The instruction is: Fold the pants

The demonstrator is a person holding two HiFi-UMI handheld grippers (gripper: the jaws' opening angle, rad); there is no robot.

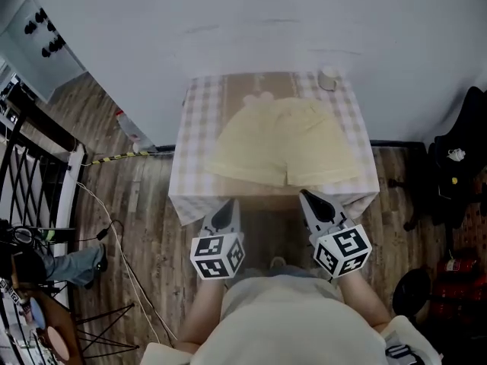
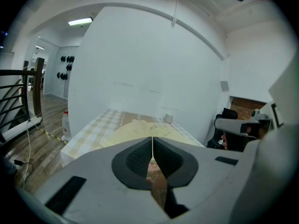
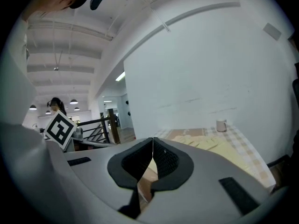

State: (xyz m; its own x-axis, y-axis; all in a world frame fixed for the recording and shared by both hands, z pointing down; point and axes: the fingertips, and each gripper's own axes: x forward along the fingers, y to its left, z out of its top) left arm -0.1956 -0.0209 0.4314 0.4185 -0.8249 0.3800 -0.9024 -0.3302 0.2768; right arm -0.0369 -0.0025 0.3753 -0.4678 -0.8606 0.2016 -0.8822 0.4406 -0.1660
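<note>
**Left gripper** point(image 1: 226, 217) point(image 2: 153, 141): the jaws are being held pressed together with nothing between them. It is being held just short of the table's near edge, at 7 o'clock of the garment.

**Right gripper** point(image 1: 314, 202) point(image 3: 153, 143): its pads are likewise being kept closed on nothing. It is being held at 5 o'clock of the garment, level with its partner.

**Pale yellow shorts** point(image 1: 283, 150): these are being presented flat and spread on the table, waistband at 12 o'clock and leg hems at 6 o'clock, nearest the grippers.
- Handling: they are being judged light, soft and limp. They should sag and drag when lifted, and they are not fragile.
- Where to hold: a pinch at each outer hem corner, or at hem and waistband along one side, is being judged best, so that one half can be carried over the other.

**Table** point(image 1: 190, 139): it is being covered by a checked cloth point(image 1: 354, 131), which may be pinched together with the fabric if the jaws go too deep.

**White cup** point(image 1: 328, 78): it is standing at 1 o'clock of the shorts, near the far corner, apart from them. It is the only thing likely to be knocked.

**Surroundings:**
- A white bottle point(image 1: 131, 131) is lying on the floor at 9 o'clock.
- A black railing point(image 1: 30, 154) is standing beyond the bottle.
- A black chair point(image 1: 456, 139), as it seems, is standing at 3 o'clock.
- None of these is being judged an obstruction.
</note>
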